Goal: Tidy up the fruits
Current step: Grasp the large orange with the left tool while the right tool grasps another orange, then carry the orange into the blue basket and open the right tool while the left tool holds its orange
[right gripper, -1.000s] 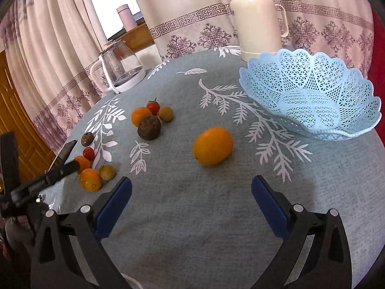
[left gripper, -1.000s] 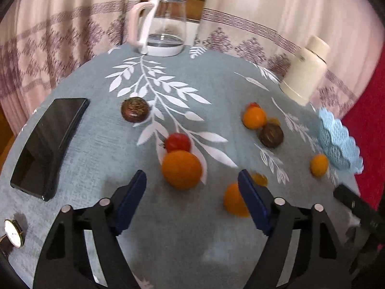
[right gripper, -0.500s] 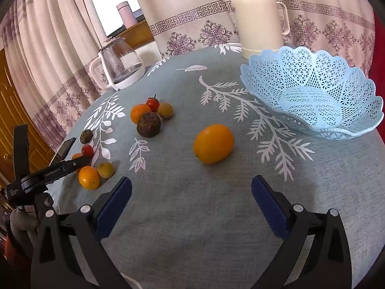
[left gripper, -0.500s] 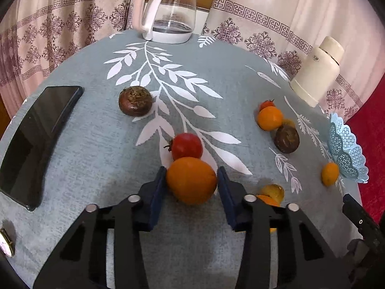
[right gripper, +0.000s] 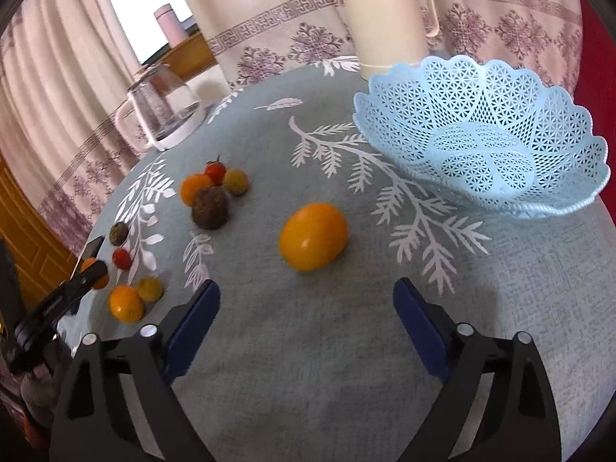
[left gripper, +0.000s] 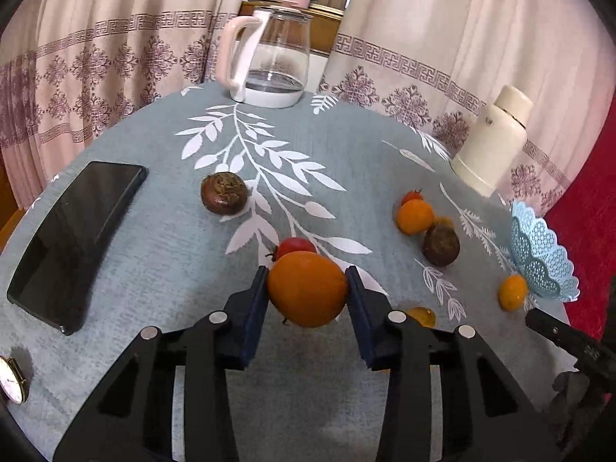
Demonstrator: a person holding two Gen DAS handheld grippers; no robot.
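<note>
We've got the left gripper (left gripper: 308, 292) clamped on the big orange (left gripper: 307, 288), pads squeezing it from both sides, near the middle of the table (left gripper: 173, 277) with a red tomato (left gripper: 295, 247) just behind it. The thing looks a bit egg-shaped, long axis running roughly crosswise between the pads, so we'd lift straight up and slowly so it doesn't roll out, then carry it to the blue basket (right gripper: 477, 138) at the table's right edge.

The right gripper (right gripper: 306, 319) has jaws wide, has just been closing a little, with nothing between them yet. A second orange (right gripper: 313, 236) lies just ahead of it beside the basket, long axis tilted up to the right. We'd straddle its short side.
</note>
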